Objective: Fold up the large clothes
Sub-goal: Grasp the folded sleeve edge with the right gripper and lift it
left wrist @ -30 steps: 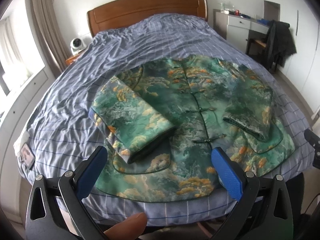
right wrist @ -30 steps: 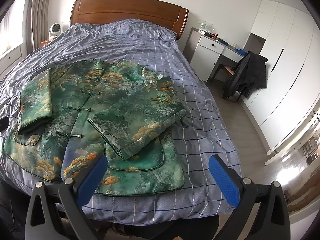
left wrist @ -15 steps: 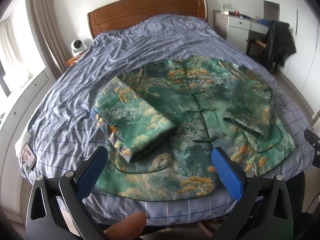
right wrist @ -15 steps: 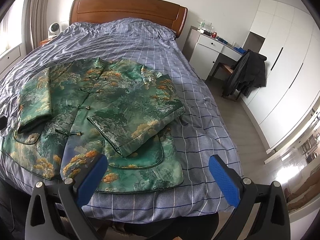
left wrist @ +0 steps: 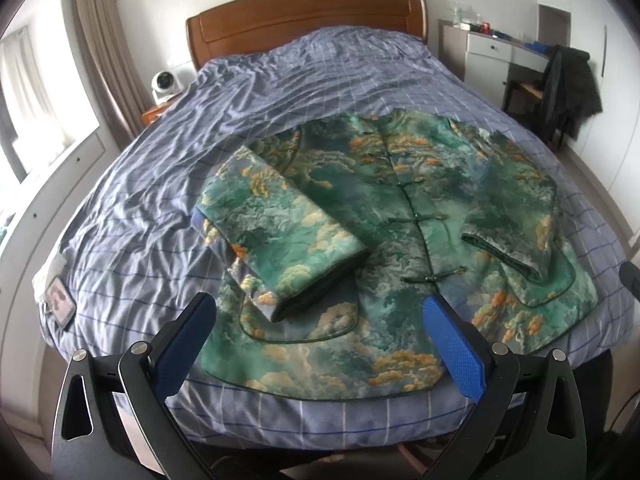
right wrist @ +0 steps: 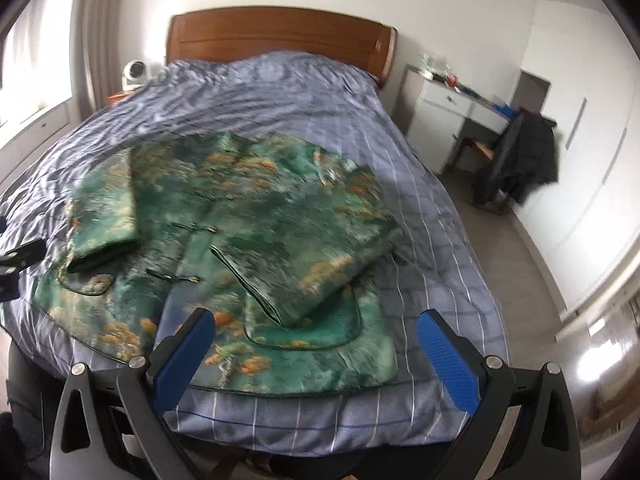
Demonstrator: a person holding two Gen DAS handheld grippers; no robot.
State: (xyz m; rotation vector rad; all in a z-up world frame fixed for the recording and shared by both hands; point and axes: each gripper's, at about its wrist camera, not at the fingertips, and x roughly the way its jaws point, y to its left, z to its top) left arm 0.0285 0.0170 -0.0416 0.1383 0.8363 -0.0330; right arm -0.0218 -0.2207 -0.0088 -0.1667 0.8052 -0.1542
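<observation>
Garment: a green brocade jacket with orange and cream cloud pattern (left wrist: 400, 216) lies flat, front up, on the near half of the bed, its hem towards the foot edge.
Closure: a row of knotted frog buttons (left wrist: 424, 216) runs down the middle of the jacket, fastened.
Sleeves: both are folded inward over the jacket's front; the left-hand sleeve (left wrist: 280, 232) lies diagonally with its dark cuff opening towards the hem, the right-hand sleeve (left wrist: 516, 224) lies along the other side.
Bed cover: a wrinkled blue-grey checked duvet (left wrist: 168, 184) carries the jacket and shows bare around it on all sides.
Left hand-held gripper (left wrist: 320, 344): hovers above the jacket's hem, its blue-padded fingers spread wide apart, touching nothing.
Right hand-held gripper (right wrist: 316, 352): hovers over the hem near the jacket's right corner, fingers likewise wide apart and empty; this view is motion-blurred.
Headboard: a curved brown wooden headboard (left wrist: 304, 20) stands beyond the jacket, at the far end of the bed.
Beside the headboard: a small white fan (left wrist: 164, 84) on one side, a white drawer worktop (left wrist: 496, 52) with a dark coat over a chair (left wrist: 568, 84) on the other.
</observation>
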